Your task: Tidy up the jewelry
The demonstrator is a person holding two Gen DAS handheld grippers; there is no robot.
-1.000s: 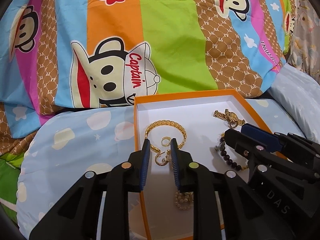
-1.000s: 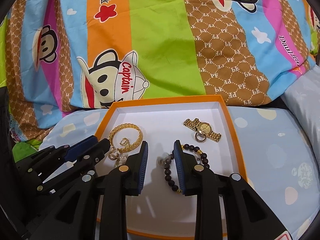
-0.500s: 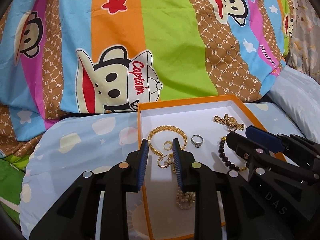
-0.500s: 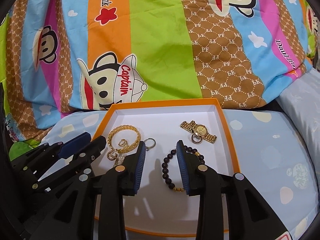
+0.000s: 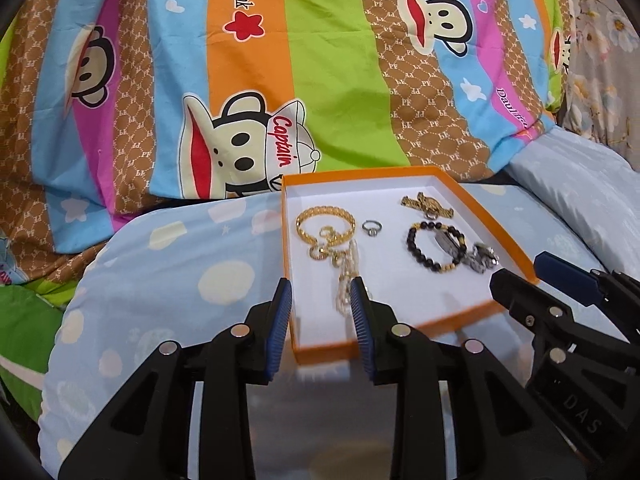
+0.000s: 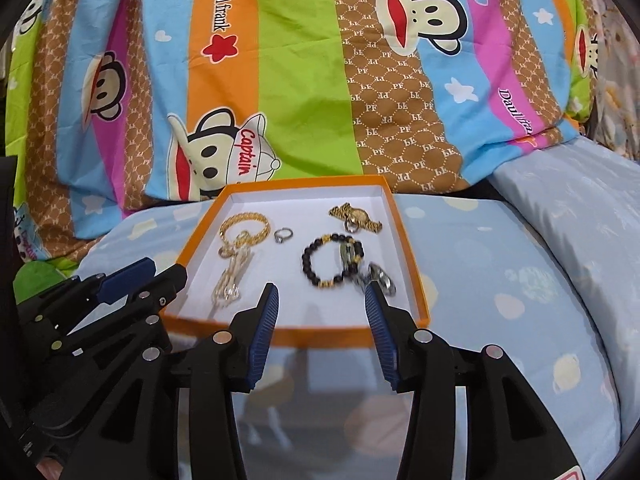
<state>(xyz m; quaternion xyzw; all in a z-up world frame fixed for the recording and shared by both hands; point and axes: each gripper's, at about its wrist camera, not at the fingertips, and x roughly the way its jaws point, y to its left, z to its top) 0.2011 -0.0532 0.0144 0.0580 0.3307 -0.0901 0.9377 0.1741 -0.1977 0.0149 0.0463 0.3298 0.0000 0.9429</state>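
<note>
An orange box with a white inside lies on a light blue pillow. In it are a gold bracelet, a silver ring, a gold watch, a black bead bracelet, a pale chain and a dark metal piece. My left gripper is open and empty over the box's near left corner. My right gripper is open and empty at the box's near edge.
A striped cartoon-monkey blanket rises behind the box. The light blue pillow spreads to both sides. A second pale pillow lies at the right.
Both grippers have drawn back from inside the box to its near edge. The right gripper's jaws have opened wider. More of the jewelry is now uncovered.
</note>
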